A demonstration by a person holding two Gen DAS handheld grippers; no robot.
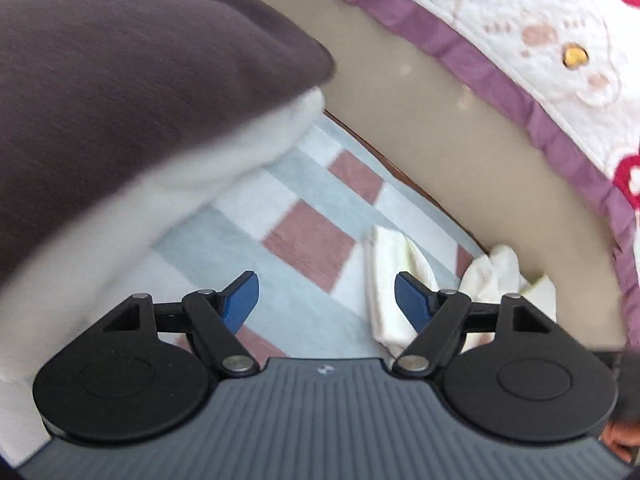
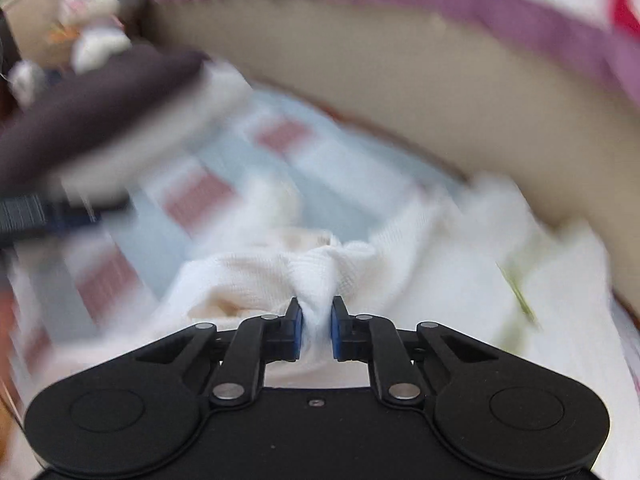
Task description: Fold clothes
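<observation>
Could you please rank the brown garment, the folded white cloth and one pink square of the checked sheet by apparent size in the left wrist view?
1. brown garment, though its nearness inflates it.
2. folded white cloth and pink square: too alike to rank.

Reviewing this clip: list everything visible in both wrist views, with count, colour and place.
white garment: one, cream-white, bunched on the checked cloth, pinched by the right gripper.
checked cloth: one, pale blue, white and dusty red, spread underneath.
brown garment: one, dark brown with white lining, upper left.
quilt: one, white with red print and purple border, top right.
soft toy: one, white, blurred, top left.
left hand-held gripper: one, black with blue pads, open over the cloth.
right hand-held gripper: one, black with blue pads, shut on the white garment.
</observation>
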